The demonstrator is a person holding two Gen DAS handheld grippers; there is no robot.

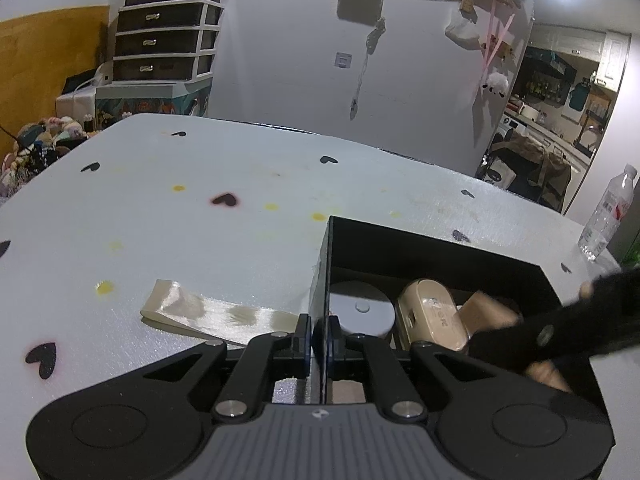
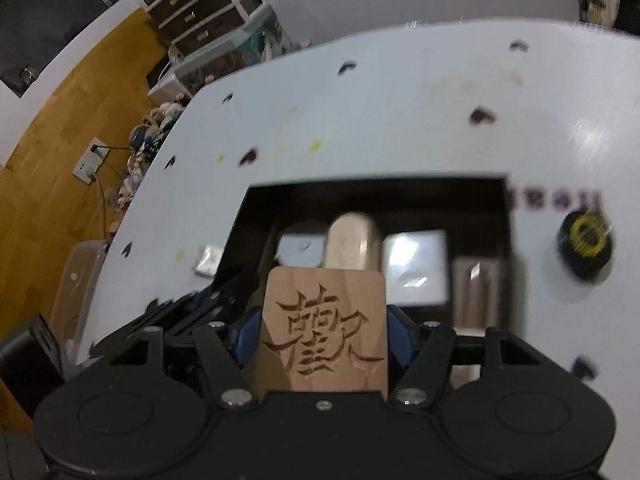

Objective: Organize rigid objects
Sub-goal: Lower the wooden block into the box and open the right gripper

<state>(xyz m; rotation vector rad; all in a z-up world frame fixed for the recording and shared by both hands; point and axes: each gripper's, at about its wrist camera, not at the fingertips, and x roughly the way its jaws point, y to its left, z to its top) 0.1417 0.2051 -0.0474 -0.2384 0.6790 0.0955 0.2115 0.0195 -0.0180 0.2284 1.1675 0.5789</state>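
Wooden block [image 2: 324,330]: carved tile, rounded corners, pale matte grain, deep-cut character on its face; clamped between the blue pads of the right gripper [image 2: 324,320], hanging over the near edge of the black box [image 2: 240,232].
Right view, box contents: rounded beige piece [image 2: 352,244] at 12 o'clock from the block, glossy white square [image 2: 416,268] at 1 o'clock, grey-white piece [image 2: 300,246] at 11 o'clock, brown stick [image 2: 476,292] at 2 o'clock; all blurred.
Right view, outside box: black-and-yellow round item [image 2: 586,242] on the white table [image 2: 400,120], at 3 o'clock from the box.
Left view, gripper: left gripper [image 1: 320,334] pinched shut on the thin left wall of the box, steadying it.
Left view, contents: grey disc [image 1: 360,308], beige rounded case [image 1: 428,312], tan wooden pieces [image 1: 488,312] at 3 o'clock of the wall; right gripper's dark body crosses over them.
Left view, table: shiny clear flat strip [image 1: 208,312] at 9 o'clock from the box, plastic bottle [image 1: 608,216] at 2 o'clock.
Step advice: likely placing the block; keep the left pinch firm, lower into a free gap, lay it flat, release only once seated.
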